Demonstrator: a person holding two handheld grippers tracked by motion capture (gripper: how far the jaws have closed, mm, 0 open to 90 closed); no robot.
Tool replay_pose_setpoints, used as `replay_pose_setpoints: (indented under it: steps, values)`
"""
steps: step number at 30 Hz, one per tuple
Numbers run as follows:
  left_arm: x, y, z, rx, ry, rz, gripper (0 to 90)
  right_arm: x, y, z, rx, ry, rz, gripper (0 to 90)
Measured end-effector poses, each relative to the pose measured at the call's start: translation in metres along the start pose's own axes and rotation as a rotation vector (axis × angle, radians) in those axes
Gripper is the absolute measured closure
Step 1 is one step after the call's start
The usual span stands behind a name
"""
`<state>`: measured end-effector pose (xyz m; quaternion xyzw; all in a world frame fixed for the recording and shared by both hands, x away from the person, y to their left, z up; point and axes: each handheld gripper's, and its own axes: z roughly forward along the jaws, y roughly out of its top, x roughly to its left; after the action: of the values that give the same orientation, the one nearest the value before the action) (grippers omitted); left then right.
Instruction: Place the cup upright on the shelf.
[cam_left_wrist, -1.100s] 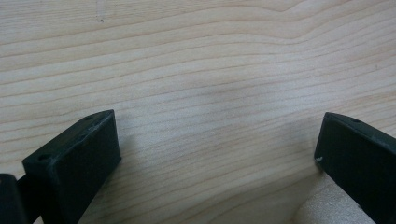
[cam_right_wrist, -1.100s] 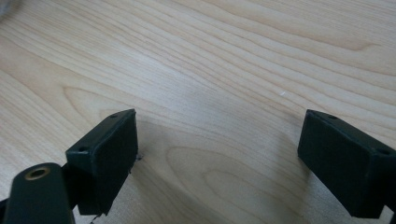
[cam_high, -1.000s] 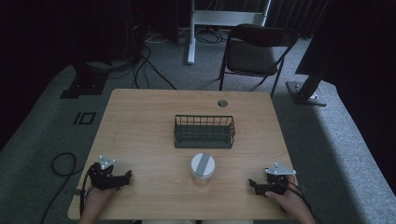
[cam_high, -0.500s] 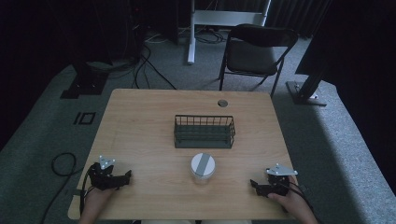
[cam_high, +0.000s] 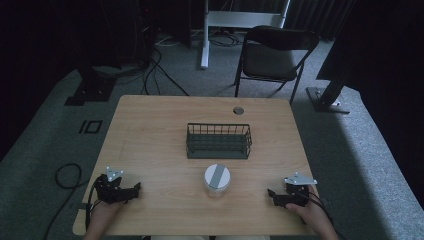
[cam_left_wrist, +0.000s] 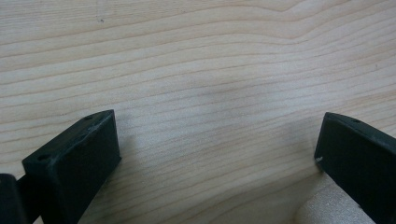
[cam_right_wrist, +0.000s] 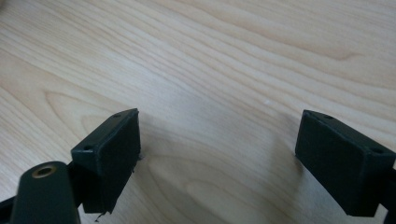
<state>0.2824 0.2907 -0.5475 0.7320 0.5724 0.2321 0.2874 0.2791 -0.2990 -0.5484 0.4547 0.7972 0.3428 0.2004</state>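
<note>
A clear jar with a white and grey lid (cam_high: 217, 178) stands on the wooden table (cam_high: 150, 130) near the front middle. Behind it sits a dark green wire basket (cam_high: 218, 141). My left gripper (cam_high: 135, 189) rests on the table at the front left, held by a hand, its jaws wide apart over bare wood (cam_left_wrist: 215, 154). My right gripper (cam_high: 272, 195) rests at the front right, also open, with nothing but wood grain between its jaws (cam_right_wrist: 217, 154). Both grippers point inward toward the jar and stand well apart from it.
A round cable hole (cam_high: 238, 110) sits near the table's far edge. Beyond the table stand a black folding chair (cam_high: 272, 55) and a white stand leg (cam_high: 205, 35), with cables on the grey carpet. A pale foam-like patch (cam_left_wrist: 327, 207) lies by the left gripper's right jaw.
The right gripper and its hand have slid slightly toward the table's front right. The left gripper, jar and basket have not moved.
</note>
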Motion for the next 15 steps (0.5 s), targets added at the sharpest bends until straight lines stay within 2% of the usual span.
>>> replay_pose_setpoints:
  steps: [10,15]
  values:
    - [0.0,0.0,0.0,0.0,0.0,0.0,0.3,0.01,0.022,-0.008,-0.048,0.035,-0.02,12.9]
    - [0.0,0.0,0.0,0.0,0.0,0.0,0.3,0.018,0.028,-0.009,-0.08,0.088,-0.037,12.7]
